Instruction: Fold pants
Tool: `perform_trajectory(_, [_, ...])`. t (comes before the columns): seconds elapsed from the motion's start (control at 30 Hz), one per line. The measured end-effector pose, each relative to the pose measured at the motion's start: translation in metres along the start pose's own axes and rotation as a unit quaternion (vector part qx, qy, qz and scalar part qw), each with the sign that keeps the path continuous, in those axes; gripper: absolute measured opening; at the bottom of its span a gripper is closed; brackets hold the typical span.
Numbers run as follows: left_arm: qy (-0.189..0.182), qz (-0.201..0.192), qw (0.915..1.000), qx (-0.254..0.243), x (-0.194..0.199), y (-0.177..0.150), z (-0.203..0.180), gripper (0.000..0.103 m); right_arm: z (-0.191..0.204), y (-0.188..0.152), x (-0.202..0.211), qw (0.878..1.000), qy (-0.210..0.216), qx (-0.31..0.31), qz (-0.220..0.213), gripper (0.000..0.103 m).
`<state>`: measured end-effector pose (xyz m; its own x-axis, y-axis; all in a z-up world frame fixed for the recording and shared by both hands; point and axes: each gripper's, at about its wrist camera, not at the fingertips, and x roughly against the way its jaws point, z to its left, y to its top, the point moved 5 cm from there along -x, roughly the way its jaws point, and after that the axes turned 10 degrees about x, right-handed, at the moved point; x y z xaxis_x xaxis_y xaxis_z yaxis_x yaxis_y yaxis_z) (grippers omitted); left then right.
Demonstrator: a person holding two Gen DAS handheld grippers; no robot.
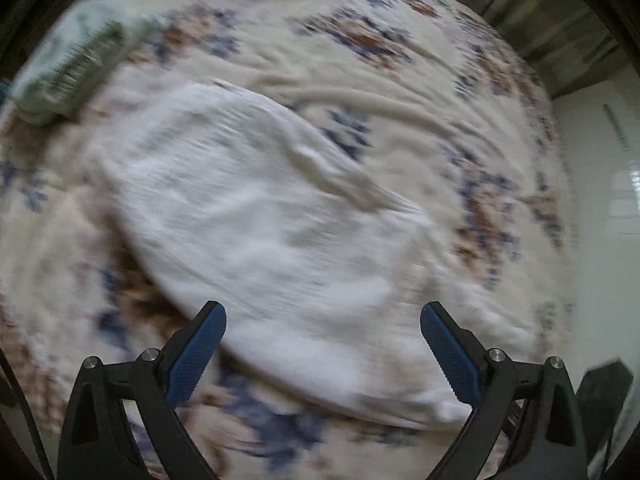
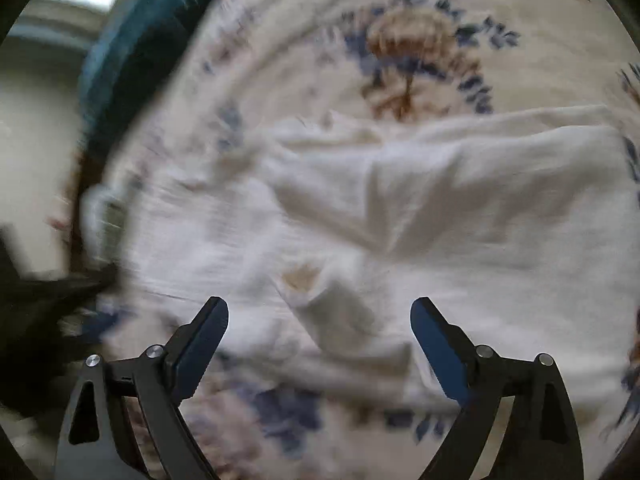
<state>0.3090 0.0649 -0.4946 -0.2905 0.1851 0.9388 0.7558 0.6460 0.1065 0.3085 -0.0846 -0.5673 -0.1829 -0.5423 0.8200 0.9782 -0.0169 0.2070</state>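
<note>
Both grippers, left (image 1: 323, 314) and right (image 2: 320, 310), were wide open and held nothing. White pants (image 1: 256, 216) lay crumpled on the flowery bed (image 1: 420, 80). Probably soft, light and floppy; best grabbed by an edge.

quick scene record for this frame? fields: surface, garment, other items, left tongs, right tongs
surface: floral bedspread
garment: white pants, lying rumpled on the bedspread, not neatly folded
other items: pale green folded cloth at the far left of the left wrist view
left tongs: open, holding nothing, over the pants
right tongs: open, holding nothing, over the pants
image quality: both views motion-blurred
</note>
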Motion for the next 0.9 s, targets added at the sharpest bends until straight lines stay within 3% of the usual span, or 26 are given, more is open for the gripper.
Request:
perform_trajectory(0.13, [-0.066,0.111,0.9916,0.011,-0.041,-0.019,-0.035,0.100,-0.044,-0.010,0.072,0.997,-0.037,-0.055,-0.035,0.095])
perform_trajectory(0.2, [-0.065,0.137,0.9885,-0.002,-0.063,-0.027,-0.049,0.100,-0.082,-0.018,0.092,0.992,-0.049,-0.108,-0.035,0.095])
perform_trajectory(0.33, [-0.003,0.128,0.9892,-0.072,-0.101,-0.035,-0.074,0.099,-0.153,-0.027,0.096,0.983,-0.042,-0.177,-0.029,0.092])
perform_trajectory(0.4, [0.088,0.114,0.9809,-0.131,-0.122,-0.040,-0.072,0.100,-0.170,-0.027,0.072,0.983,-0.021,-0.182,-0.008,0.086])
perform_trajectory(0.47, [0.129,0.122,0.9731,-0.146,-0.137,-0.044,-0.057,0.100,-0.188,-0.030,0.053,0.982,-0.042,-0.181,0.018,0.067])
perform_trajectory(0.5, [0.134,0.124,0.9725,-0.145,-0.137,-0.045,-0.052,0.100,-0.194,-0.030,0.045,0.982,-0.067,-0.174,0.029,0.048])
perform_trajectory(0.53, [0.134,0.123,0.9730,-0.142,-0.135,-0.044,-0.049,0.100,-0.204,-0.035,0.039,0.979,-0.100,-0.171,0.047,0.042])
perform_trajectory(0.57, [0.131,0.120,0.9740,-0.141,-0.128,-0.042,-0.049,0.100,-0.212,-0.038,0.036,0.976,-0.100,-0.184,0.055,0.042])
perform_trajectory(0.7, [0.085,0.087,0.9809,-0.152,-0.094,-0.030,-0.072,0.099,-0.213,-0.027,0.053,0.977,-0.064,-0.200,0.042,0.042])
perform_trajectory(0.8, [0.052,0.076,0.9775,-0.190,-0.078,-0.023,-0.107,0.099,-0.198,0.005,0.079,0.987,-0.028,-0.159,0.005,0.043])
perform_trajectory(0.9, [0.021,0.089,0.9684,-0.232,-0.080,-0.025,-0.147,0.100,-0.176,0.043,0.081,0.996,0.002,-0.086,0.013,0.043])
